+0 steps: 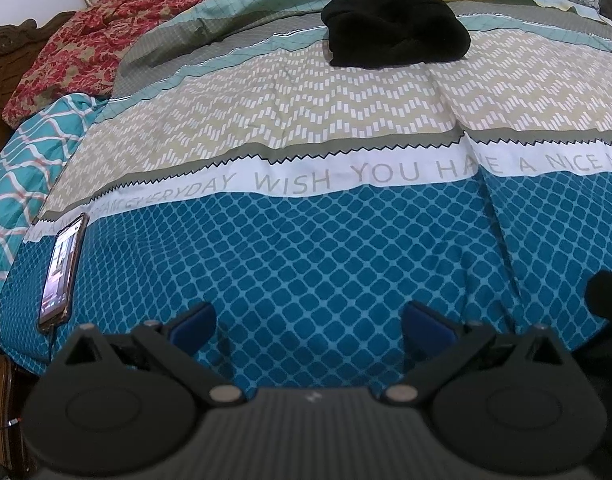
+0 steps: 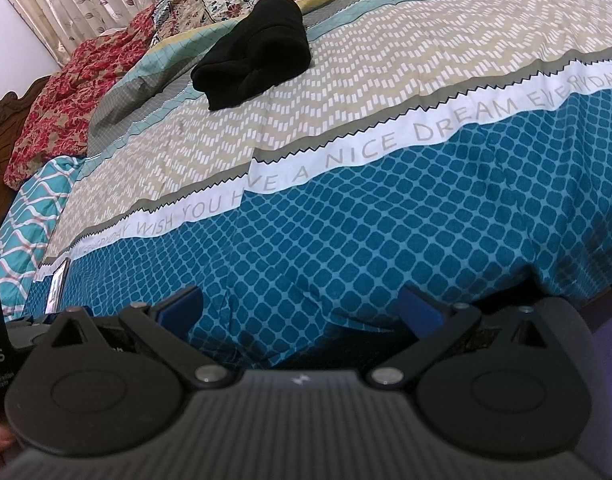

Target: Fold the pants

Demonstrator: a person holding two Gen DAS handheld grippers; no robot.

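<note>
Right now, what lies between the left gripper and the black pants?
Only bare bedspread separates the left gripper from the black pants, as its wrist view shows.

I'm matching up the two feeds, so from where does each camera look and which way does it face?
Left wrist: sits on the left tool, low at the bed's near edge, looking across the bedspread at the black pants; phone at left.
Right wrist: sits on the right tool, same edge, further right, angled left.
Shared: pants, bedspread, phone.
</note>
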